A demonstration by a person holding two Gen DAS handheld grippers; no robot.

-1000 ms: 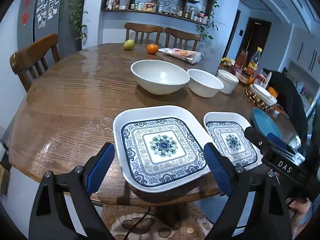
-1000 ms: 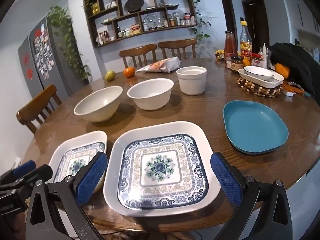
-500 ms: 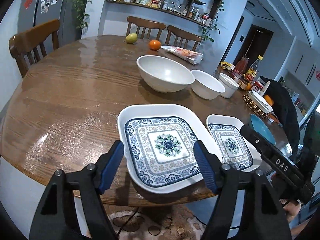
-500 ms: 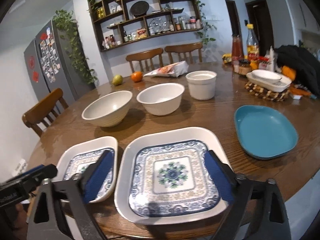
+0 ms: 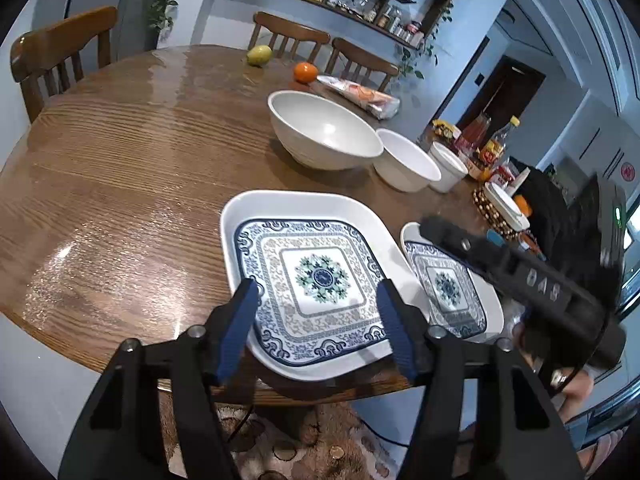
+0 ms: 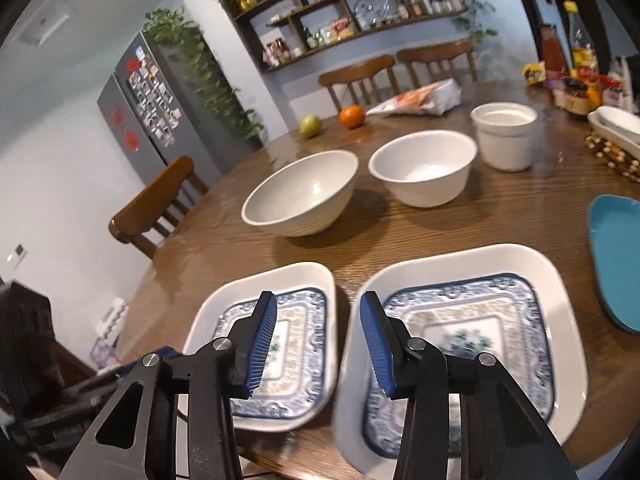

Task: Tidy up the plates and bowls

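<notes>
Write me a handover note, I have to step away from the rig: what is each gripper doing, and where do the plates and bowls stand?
Left gripper: open, empty, at the near edge of the left patterned plate.
Right gripper: open, empty, aimed at the gap between that plate and the right patterned plate.
Both plates lie flat, side by side; the teal plate is further right. The large bowl, medium bowl and small bowl stand in a row behind.
Done: nothing stacked.
Left: probably stack the plates and nest the bowls.
</notes>
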